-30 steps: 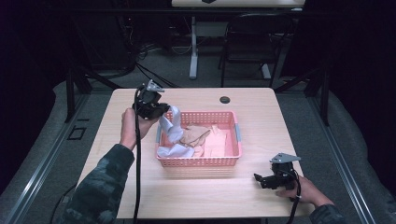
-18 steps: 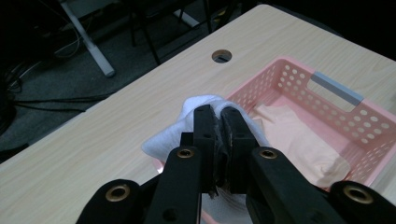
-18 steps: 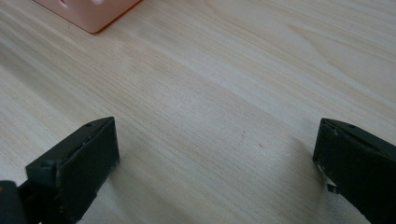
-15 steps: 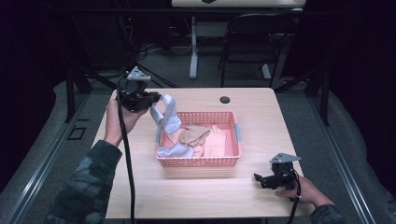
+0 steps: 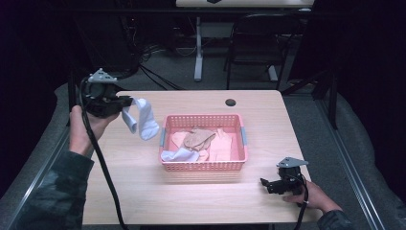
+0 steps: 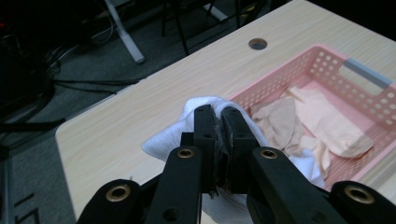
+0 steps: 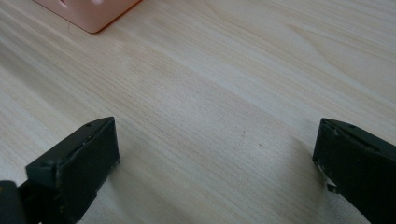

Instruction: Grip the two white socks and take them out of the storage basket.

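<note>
The white sock [image 5: 141, 120] now hangs clear of the pink basket [image 5: 203, 166], out over the worktop [image 5: 143, 191] to its left, pinched in my left tongs [image 5: 125, 101]. A second ago its lower end still trailed inside the basket, so I judge the lift-out done and setting it down next. Tan socks [image 5: 200, 139] and another white piece remain inside. My right tongs [image 5: 265, 183] rest spread on the worktop, unmoved.

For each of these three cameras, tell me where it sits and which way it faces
High view: above the table's near side, facing forward and down; both forearms, left gripper, right gripper.
Left gripper view: along shut jaws pinching the white sock, toward the pink basket.
Right gripper view: low over bare table, jaws apart.
All three share the basket.
</note>
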`<state>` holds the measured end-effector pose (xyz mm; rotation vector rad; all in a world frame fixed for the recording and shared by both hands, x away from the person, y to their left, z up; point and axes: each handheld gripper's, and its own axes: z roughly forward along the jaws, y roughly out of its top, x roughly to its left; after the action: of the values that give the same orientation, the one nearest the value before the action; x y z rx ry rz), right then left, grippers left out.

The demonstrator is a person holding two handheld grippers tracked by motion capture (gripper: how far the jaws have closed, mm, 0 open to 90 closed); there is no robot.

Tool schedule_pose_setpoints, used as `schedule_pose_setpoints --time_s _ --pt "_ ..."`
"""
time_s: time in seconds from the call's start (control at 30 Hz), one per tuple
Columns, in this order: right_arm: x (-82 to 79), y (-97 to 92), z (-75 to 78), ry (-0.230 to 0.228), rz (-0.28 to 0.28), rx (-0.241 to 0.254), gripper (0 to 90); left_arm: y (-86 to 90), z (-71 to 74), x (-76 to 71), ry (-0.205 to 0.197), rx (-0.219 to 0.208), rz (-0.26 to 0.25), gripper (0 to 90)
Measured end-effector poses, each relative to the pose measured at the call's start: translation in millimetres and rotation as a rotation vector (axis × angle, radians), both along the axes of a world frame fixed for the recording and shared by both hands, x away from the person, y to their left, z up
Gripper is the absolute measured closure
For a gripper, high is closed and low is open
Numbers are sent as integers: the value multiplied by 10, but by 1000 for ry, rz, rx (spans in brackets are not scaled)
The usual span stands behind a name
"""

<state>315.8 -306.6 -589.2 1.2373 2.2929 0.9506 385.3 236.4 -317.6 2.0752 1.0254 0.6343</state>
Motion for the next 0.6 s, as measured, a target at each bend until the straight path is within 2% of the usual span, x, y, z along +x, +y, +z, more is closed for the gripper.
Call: schedule_pose_setpoints --time_s 0.07,0.1,0.13,0.23,0.3,0.33,0.4,0.43,0.5,0.57,0.6 --pt "0 0 0 0 0 -1 0 111 -32 -38 11 2 15 855" --pt "0 0 0 0 1 -1 0 217 -89 -77 28 19 33 854" --pt "0 0 0 0 1 -1 0 217 -89 -77 28 19 33 854" --pt "0 0 0 0 0 -1 0 380 -206 -131 57 26 59 854" --pt "0 0 0 -1 0 -1 0 553 -362 -168 72 0 89 854" --pt "0 0 0 -1 0 -1 0 553 -362 -168 72 0 89 854" --pt "-1 0 0 -1 0 -2 0 654 -486 -181 97 -13 106 854" --pt "-1 0 0 -1 0 -1 0 750 -637 -188 123 -14 121 854" --pt "-1 0 0 0 0 -2 0 777 -689 -189 133 -16 127 854" --pt "-1 0 0 -1 0 -2 0 856 -835 -189 164 -14 143 853" --pt "-1 0 0 -1 0 -2 0 878 -888 -185 167 -16 154 853"
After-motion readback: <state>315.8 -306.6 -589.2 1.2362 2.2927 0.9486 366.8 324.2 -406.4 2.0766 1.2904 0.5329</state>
